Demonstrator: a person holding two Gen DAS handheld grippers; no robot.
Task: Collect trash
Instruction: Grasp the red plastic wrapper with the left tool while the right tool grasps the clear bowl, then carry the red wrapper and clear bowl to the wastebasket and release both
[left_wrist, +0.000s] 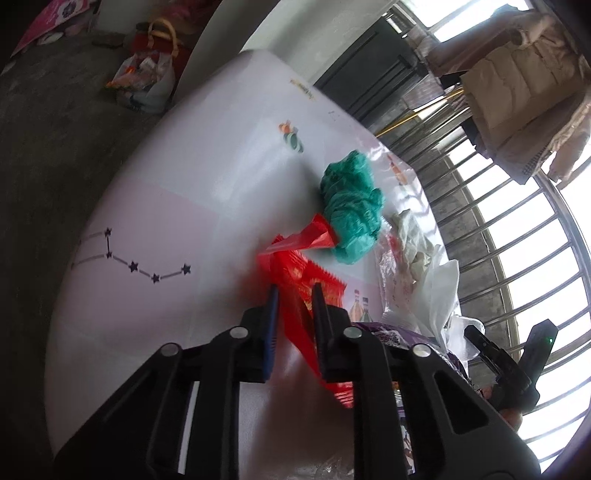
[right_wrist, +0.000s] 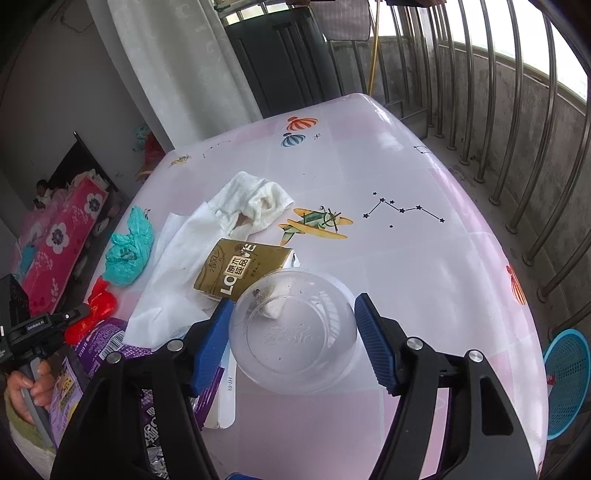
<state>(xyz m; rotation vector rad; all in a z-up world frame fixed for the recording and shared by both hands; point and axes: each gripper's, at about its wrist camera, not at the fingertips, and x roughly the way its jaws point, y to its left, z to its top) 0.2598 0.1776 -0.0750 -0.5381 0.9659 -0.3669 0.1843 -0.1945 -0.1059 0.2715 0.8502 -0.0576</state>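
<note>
My left gripper (left_wrist: 295, 291) is shut on a red plastic wrapper (left_wrist: 299, 273), which runs between the pads and lies partly on the table. A crumpled teal bag (left_wrist: 352, 206) sits just beyond it, also in the right wrist view (right_wrist: 129, 251). My right gripper (right_wrist: 293, 306) is open, its blue pads on either side of a clear plastic bowl (right_wrist: 295, 332) that holds a bit of tissue. A gold tissue pack (right_wrist: 240, 267) lies just behind the bowl. A white cloth (right_wrist: 255, 203) and white paper (right_wrist: 170, 280) lie to the left.
The pink table (right_wrist: 424, 266) has printed planes and stars. A purple packet (right_wrist: 99, 350) lies at the near left edge. A blue basket (right_wrist: 567, 380) stands on the floor at right. Metal railings (right_wrist: 517, 110) line the balcony. A bag of rubbish (left_wrist: 144, 77) sits on the floor.
</note>
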